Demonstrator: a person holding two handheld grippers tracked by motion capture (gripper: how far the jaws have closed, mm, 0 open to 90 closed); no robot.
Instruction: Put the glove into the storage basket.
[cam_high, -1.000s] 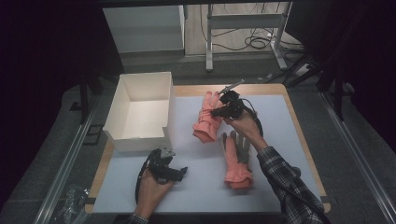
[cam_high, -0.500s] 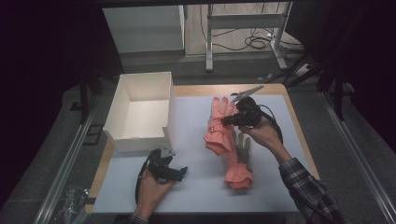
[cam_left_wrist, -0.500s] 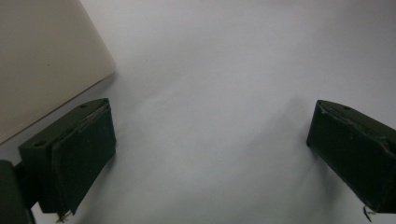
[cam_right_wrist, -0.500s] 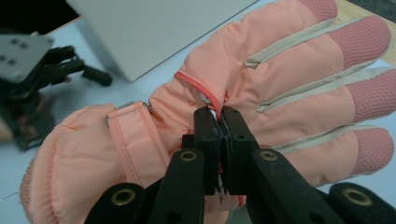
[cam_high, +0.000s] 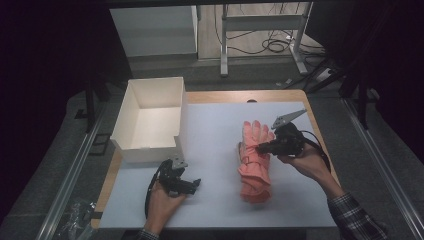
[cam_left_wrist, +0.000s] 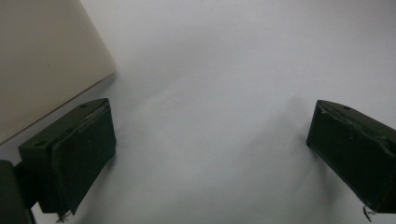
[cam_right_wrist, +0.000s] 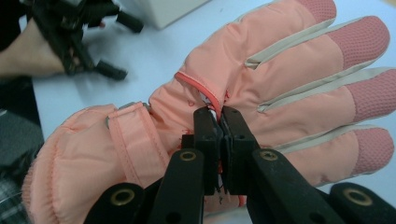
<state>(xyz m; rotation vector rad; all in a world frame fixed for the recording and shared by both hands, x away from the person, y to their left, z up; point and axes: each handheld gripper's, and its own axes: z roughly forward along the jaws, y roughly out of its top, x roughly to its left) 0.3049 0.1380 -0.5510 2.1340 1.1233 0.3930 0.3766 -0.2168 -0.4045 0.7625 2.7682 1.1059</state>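
Note:
A pink padded glove (cam_high: 254, 134) lies on the white mat, fingers pointing away from the person. It sits on top of a second pink glove (cam_high: 256, 192), whose cuff end shows nearer the person. My right gripper (cam_high: 259, 147) reaches in from the right and is shut on a fold at the upper glove's (cam_right_wrist: 280, 70) middle. In the right gripper view its jaws (cam_right_wrist: 219, 117) pinch the fabric beside a red seam. My left gripper (cam_high: 193, 183) rests on the mat near the front, open and holding nothing. The left gripper view shows bare mat between its jaws (cam_left_wrist: 210, 154).
An open white box (cam_high: 150, 150) stands at the mat's back left, its corner (cam_left_wrist: 46, 60) close to my left gripper. Bare white mat (cam_high: 215, 125) lies between the box and the gloves. The table's wooden edge (cam_high: 320, 135) runs just right of my right hand.
My right gripper carried the held glove rightward and toward the person, from beside the box side of the mat onto the second glove. The left hand stayed put.

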